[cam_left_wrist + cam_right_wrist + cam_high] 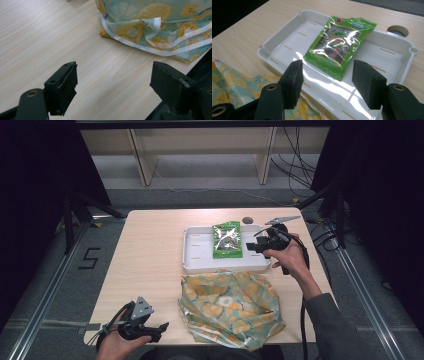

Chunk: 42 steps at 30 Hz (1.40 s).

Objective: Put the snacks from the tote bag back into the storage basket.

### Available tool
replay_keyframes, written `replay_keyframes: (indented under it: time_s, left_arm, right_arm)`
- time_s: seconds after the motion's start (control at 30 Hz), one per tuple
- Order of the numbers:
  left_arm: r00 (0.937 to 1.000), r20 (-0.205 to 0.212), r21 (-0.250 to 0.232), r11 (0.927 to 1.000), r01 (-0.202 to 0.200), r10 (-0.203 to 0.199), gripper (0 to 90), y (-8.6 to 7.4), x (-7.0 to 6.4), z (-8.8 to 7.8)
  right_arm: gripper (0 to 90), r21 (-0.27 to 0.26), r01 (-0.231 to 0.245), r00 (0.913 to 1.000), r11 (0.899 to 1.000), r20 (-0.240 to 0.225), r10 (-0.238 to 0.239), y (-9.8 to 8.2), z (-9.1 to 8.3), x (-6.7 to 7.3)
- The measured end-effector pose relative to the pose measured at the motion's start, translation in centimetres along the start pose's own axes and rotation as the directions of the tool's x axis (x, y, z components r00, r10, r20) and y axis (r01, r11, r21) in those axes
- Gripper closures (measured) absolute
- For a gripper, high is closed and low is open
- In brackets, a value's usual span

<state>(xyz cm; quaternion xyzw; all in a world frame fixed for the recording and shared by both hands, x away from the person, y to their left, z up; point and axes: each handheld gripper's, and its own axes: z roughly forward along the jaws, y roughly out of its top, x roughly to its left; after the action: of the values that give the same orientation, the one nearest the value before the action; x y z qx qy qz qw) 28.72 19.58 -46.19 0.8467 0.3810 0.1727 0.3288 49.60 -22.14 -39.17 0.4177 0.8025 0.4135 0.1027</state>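
Right gripper view | green snack packet (338, 40) lies flat in white tray (287, 37) | right gripper (325, 77) fingers released, empty, just short of packet | left gripper (113, 82) fingers released over table (37, 37), near fruit-print cloth bag (155, 22)

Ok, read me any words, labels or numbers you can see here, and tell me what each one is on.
"5": black tape figure on the grey floor left of the light wooden table.
Print on the green plastic snack packet in the white plastic tray: too blurred to read.
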Motion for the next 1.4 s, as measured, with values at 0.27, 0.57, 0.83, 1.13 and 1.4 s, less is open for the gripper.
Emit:
replay_keyframes:
  time_s: [0.27,0.57,0.83,1.13,1.4]
  left_arm:
    - [1.0000,-0.002,0.004,1.0000,-0.002,0.002,21.1,0.0,0.0,-0.1]
    - [1.0000,-0.003,0.008,0.9999,-0.006,0.006,21.1,0.0,0.0,-0.1]
    - [1.0000,0.004,0.015,0.9999,0.001,-0.001,21.1,0.0,-0.1,-0.1]
    - [1.0000,0.000,0.010,0.9999,0.009,-0.009,21.1,0.0,-0.1,0.0]
    - [1.0000,-0.005,0.010,0.9999,-0.007,0.007,21.1,0.0,0.0,0.0]
  right_arm:
    - [40.8,0.005,-0.012,0.9999,1.000,-0.008,0.012,-1.0,-1.2,1.2]
    - [39.6,0.011,-0.006,1.0000,1.000,-0.001,0.006,-2.9,-2.6,1.3]
    - [38.2,-0.011,-0.002,0.9993,1.000,0.037,0.002,-4.5,-4.0,1.3]
    - [36.8,-0.025,-0.030,0.9975,0.999,0.063,0.032,-6.6,-5.7,1.4]
    - [36.9,-0.024,-0.022,0.9948,0.999,0.099,0.025,-8.1,-6.4,1.1]
